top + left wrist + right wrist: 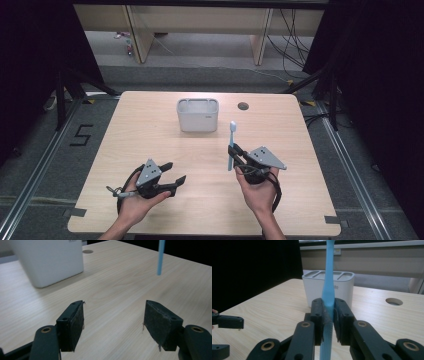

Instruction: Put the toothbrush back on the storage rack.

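Lab: curtained test table (150, 135), floor rails (35, 175).

table (150, 125): holder (198, 115) stands at far centre | cable hole (243, 106) just right of holder, near far edge | toothbrush (231, 145) upright, nearer than holder and slightly right, clamped in right gripper (235, 156) | left gripper (175, 172) near left, well apart from toothbrush, jaws spread over bare tabletop
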The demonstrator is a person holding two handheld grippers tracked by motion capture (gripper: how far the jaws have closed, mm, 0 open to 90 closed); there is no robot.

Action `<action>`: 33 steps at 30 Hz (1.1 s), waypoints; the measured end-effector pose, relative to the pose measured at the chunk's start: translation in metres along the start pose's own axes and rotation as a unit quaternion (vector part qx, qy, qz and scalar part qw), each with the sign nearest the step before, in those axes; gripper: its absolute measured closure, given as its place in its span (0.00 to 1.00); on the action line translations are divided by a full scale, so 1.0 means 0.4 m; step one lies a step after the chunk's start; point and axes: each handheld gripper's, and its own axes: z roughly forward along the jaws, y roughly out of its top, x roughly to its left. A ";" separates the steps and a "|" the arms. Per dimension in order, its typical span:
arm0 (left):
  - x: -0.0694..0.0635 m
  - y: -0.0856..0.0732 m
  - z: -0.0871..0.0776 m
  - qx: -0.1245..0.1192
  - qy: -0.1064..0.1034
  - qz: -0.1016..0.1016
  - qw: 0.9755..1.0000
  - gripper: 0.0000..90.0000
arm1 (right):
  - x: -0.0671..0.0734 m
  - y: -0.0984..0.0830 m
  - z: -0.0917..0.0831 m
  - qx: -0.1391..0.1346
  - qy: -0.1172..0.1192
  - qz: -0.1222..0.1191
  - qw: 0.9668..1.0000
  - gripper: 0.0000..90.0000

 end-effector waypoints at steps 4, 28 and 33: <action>-0.019 0.030 0.025 -0.001 -0.029 0.015 0.999 0.37 | 0.014 0.003 0.009 -0.002 0.007 -0.005 1.000 0.88; -0.054 0.143 0.173 -0.019 -0.083 0.017 0.996 0.58 | 0.074 0.013 0.053 -0.007 0.034 -0.020 0.999 0.88; -0.056 0.144 0.180 -0.028 -0.078 0.021 0.996 0.65 | 0.076 0.014 0.052 -0.007 0.032 -0.018 0.999 0.88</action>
